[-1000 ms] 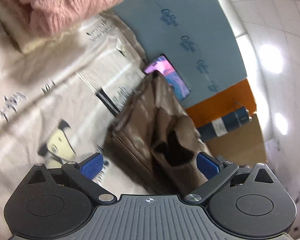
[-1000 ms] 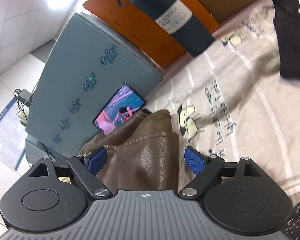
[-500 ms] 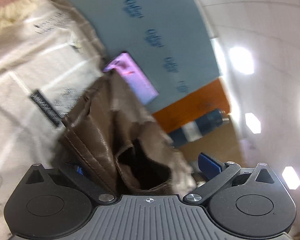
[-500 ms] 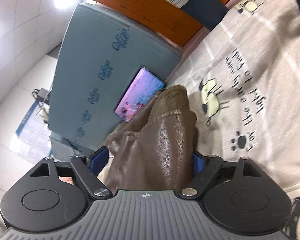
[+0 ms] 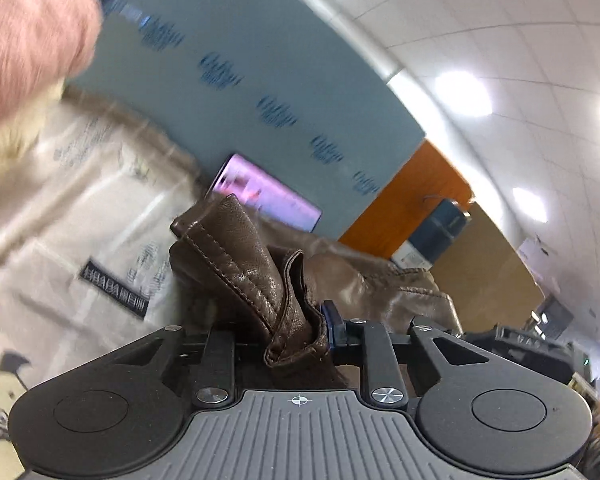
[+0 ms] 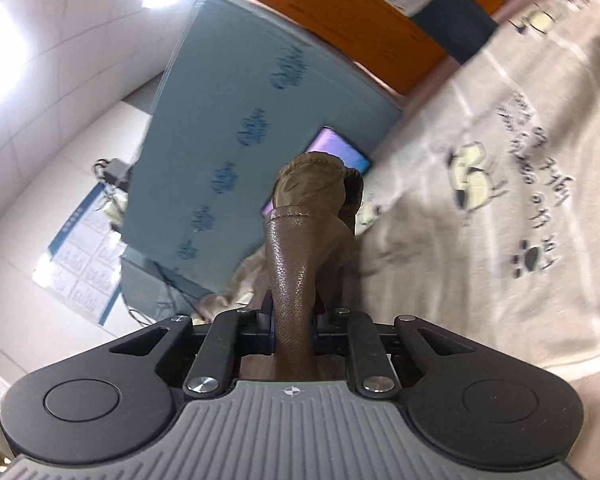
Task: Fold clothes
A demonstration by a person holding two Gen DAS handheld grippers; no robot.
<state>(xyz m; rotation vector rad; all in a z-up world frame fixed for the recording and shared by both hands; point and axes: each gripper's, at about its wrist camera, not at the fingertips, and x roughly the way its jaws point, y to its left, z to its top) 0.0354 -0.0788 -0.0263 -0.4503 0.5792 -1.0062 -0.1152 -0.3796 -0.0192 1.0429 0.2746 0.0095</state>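
Left wrist view: my left claw [image 5: 300, 332] is clamped tight on a stitched edge of the brown leather garment [image 5: 240, 256], which rises off the printed sheet [image 5: 60, 208]. One blue pad [image 5: 332, 320] shows beside the bunched leather; the other is hidden. I judge the leather thick and fairly heavy, supple but springy, with a slick face, so the seamed edges are the surest places to take hold. One pink knit [image 5: 28, 40] sits blurred at upper left, one lit phone [image 5: 268, 196] leans on one blue board [image 5: 240, 80] behind.

Right wrist view: my right claw [image 6: 292, 320] is closed on a narrow roll of the same garment [image 6: 296, 256], which stands up ahead of the fingers over the sheet [image 6: 500, 240]. I count one leather garment, two claws holding it, and the same phone [image 6: 340, 148] and board [image 6: 240, 128]. Held at two points above the sheet, the piece would fit either a lift to spread it or a fold being carried over.
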